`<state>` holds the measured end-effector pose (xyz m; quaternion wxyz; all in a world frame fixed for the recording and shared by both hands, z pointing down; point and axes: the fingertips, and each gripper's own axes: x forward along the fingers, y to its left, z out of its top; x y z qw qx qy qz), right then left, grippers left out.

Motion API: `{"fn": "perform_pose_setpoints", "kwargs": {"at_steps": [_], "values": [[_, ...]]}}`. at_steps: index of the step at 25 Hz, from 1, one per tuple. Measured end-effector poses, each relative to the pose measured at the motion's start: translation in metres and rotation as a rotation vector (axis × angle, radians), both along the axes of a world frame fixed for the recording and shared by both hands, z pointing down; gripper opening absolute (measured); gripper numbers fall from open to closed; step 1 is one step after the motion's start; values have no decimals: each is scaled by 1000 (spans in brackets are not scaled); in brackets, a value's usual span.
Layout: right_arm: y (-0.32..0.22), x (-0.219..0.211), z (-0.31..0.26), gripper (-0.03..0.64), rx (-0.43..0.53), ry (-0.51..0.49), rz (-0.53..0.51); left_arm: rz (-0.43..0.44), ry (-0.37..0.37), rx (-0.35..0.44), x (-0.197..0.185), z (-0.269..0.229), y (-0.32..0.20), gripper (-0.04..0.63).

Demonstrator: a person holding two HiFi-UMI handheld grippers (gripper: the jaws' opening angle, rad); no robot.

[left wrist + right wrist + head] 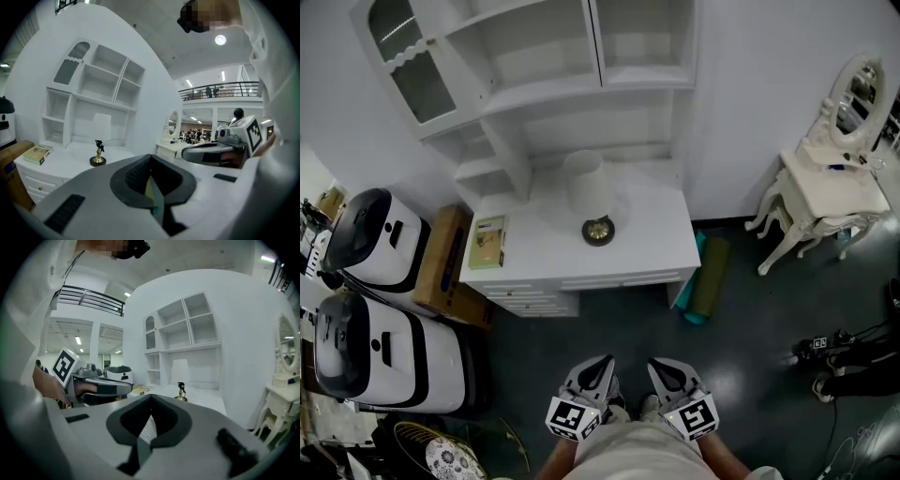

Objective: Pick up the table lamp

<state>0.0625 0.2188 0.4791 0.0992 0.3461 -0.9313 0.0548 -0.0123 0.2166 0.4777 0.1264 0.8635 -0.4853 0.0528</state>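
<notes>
The table lamp (586,186) has a white shade and a round dark-and-gold base (598,231). It stands upright on the white desk (652,246) under the shelf unit. Both grippers are held low, close to the person's body and well short of the desk. My left gripper (602,364) and my right gripper (658,366) sit side by side with their jaws shut and nothing in them. In the left gripper view the lamp (100,140) is far off, beyond the shut left gripper (151,180). The right gripper view shows the lamp (180,380) past the shut right gripper (150,420).
A greenish book (487,242) lies at the desk's left end. Two white appliances (375,239) (380,352) and a cardboard box (445,262) crowd the floor on the left. A rolled green mat (705,279) leans by the desk. A white dressing table (825,192) stands right, with cables (839,356) nearby.
</notes>
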Motion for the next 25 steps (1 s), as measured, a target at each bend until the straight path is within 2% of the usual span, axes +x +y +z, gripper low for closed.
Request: {"fn": "perform_pose_setpoints", "kwargs": {"at_steps": [4,15,25], "values": [[-18,-24,-6,12,21,32,15,59,19,20,-15,-4,-16,9],[-64,-83,-11,12,49,75,82,136,-37,36,-70,1,-63,11],[-80,-93,-3,12,20,94,168,184,-55,-4,-99,23,-88,10]]}}
